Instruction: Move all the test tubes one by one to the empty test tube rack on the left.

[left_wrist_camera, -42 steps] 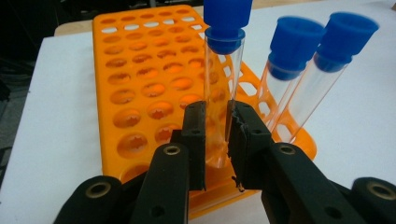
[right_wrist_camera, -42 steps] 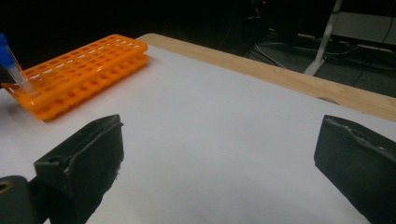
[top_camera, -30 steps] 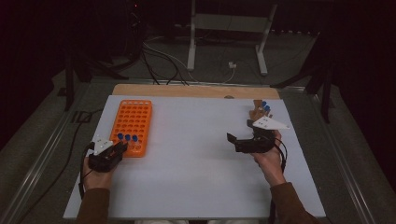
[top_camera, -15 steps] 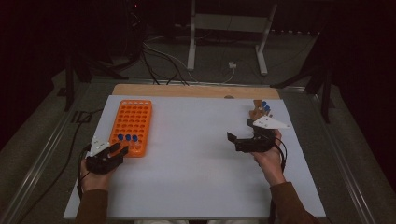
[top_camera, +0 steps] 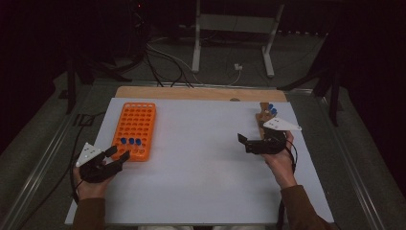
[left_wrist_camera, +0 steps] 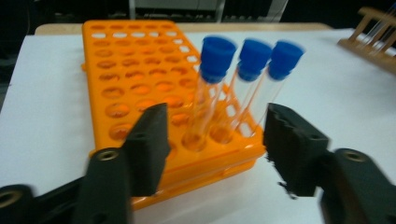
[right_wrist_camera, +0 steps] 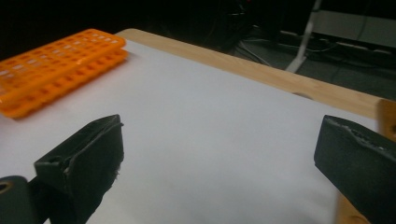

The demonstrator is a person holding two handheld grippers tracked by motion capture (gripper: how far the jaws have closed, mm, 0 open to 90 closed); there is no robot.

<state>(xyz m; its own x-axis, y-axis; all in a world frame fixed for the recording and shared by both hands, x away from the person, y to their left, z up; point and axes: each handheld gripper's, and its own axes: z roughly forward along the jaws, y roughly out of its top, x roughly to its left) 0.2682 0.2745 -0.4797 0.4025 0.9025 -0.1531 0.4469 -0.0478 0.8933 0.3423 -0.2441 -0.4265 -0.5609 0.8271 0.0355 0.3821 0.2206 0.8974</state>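
My left gripper [top_camera: 118, 154] sits just off the near end of the orange rack [top_camera: 134, 129], jaws just been opening and now about half apart, gripping nothing. The three blue-capped tubes [left_wrist_camera: 243, 88] stand upright in the rack's near rows, just ahead of my jaw tips and framed between them but untouched. My right gripper [top_camera: 244, 142] hovers over bare white table [top_camera: 201, 167] beside the wooden stand [top_camera: 265, 116], jaws wide and empty, well apart from the rack.

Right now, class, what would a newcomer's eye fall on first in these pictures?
The bright orange rack on the white table's left side, with three blue-capped tubes upright in its near row. Just before it, the left gripper has been opening, its jaws off the tubes.
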